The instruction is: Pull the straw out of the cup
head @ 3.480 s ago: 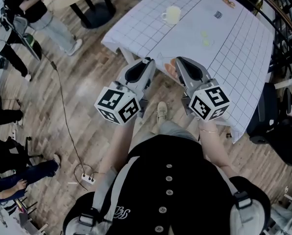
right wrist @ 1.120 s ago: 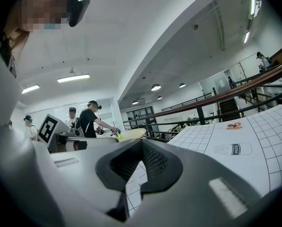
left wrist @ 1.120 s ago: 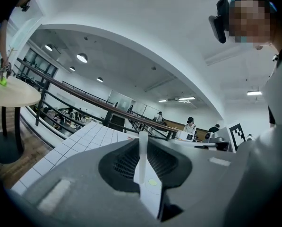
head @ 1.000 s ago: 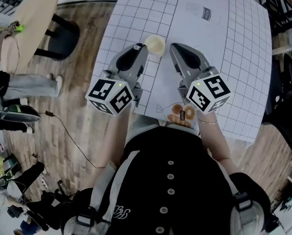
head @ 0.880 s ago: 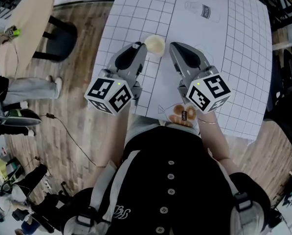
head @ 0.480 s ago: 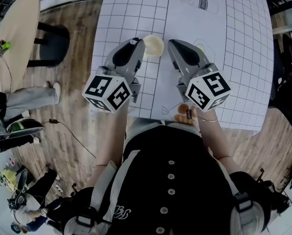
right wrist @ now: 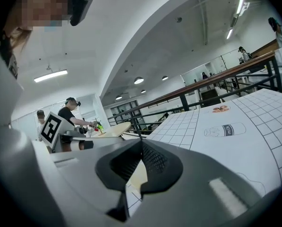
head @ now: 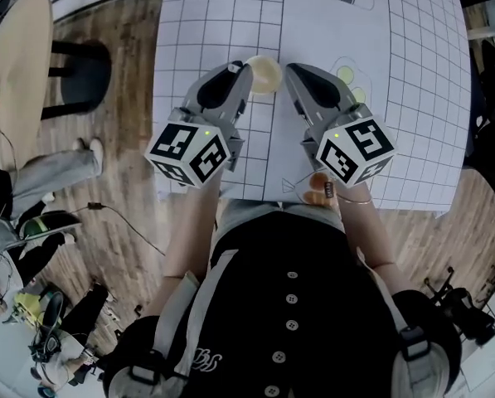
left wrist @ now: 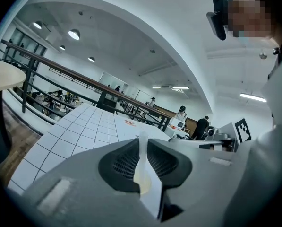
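As you look down in the head view, your two grippers reach forward side by side over the near edge of the bench (head: 380,56), whose white top is ruled with a grid. The left gripper (head: 244,71) and the right gripper (head: 291,70) flank a pale yellow cup (head: 264,74), which stands on the bench between their tips. Closer to your hands sit the left marker cube (head: 189,152) and the right marker cube (head: 355,149), each with black-and-white squares. The straw cannot be made out from this height. A wooden floor (head: 123,98) lies to the left of the bench.

In the left gripper view, the grey fingers (left wrist: 84,174) stand a narrow way apart and press on nothing. Through the slit you see the white straw (left wrist: 143,148) rising upright from the cup, whose pale rim shows lower in the gap. Whether the straw is between the tips or just beyond them cannot be told. The gridded bench top stretches away on the left toward a dark railing (left wrist: 60,72).

In the right gripper view, the fingers (right wrist: 202,174) are likewise nearly together, leaving a thin wedge of a gap with nothing gripped. A sliver of the pale cup shows through that wedge. To the right, the bench top bears a drawing of a milk container (right wrist: 224,130).
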`<state>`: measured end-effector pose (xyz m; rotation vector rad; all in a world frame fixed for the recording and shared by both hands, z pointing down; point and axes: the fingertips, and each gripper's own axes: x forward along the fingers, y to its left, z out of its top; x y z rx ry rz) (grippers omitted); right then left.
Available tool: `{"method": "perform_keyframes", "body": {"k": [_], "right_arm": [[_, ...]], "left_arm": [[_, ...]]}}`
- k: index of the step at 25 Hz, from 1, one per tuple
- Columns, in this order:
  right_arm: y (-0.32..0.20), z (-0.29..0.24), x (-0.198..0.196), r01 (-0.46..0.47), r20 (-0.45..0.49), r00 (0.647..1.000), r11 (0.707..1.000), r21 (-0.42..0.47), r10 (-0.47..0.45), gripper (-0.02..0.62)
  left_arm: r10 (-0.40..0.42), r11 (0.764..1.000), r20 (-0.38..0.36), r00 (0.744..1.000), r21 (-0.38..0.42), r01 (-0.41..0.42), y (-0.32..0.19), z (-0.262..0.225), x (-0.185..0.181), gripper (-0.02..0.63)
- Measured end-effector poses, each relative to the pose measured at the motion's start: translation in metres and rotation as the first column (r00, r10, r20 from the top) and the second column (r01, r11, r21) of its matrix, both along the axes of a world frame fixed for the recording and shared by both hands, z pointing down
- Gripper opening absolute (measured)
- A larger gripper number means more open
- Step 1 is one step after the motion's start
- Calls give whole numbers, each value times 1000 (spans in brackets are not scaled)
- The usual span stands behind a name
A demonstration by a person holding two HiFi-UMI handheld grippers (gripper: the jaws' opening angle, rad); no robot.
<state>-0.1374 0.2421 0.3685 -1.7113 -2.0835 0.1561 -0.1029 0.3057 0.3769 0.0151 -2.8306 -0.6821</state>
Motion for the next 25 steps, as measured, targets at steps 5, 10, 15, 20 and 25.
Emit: {"method": "perform_keyframes", "body": {"k": [5,10,15,20,25], "right_arm": [[1,13,-2,-15,-26,1000,1000,24,16,0],[3,25,-4,-21,-45,999,999,35,23,0],[7,36,-2,-16,-69,997,999,46,19,0],[8,44,-1,-11,-87,996,998,56,16,0],[6,46,-4,-19,-88,996,998,61,24,0]], "left_arm": [[37,999,-31,999,15,-37,-5,16,-5,52],[62,998,-58,996,16,-61,-11,30,-12,54],[70,997,-83,994,19,-69,-12,42,-14,54],[78,997,-117,990,18,-76,-14,53,-17,54],[72,997,-153,986,-4,-74,-14,61,-17,55]]}}
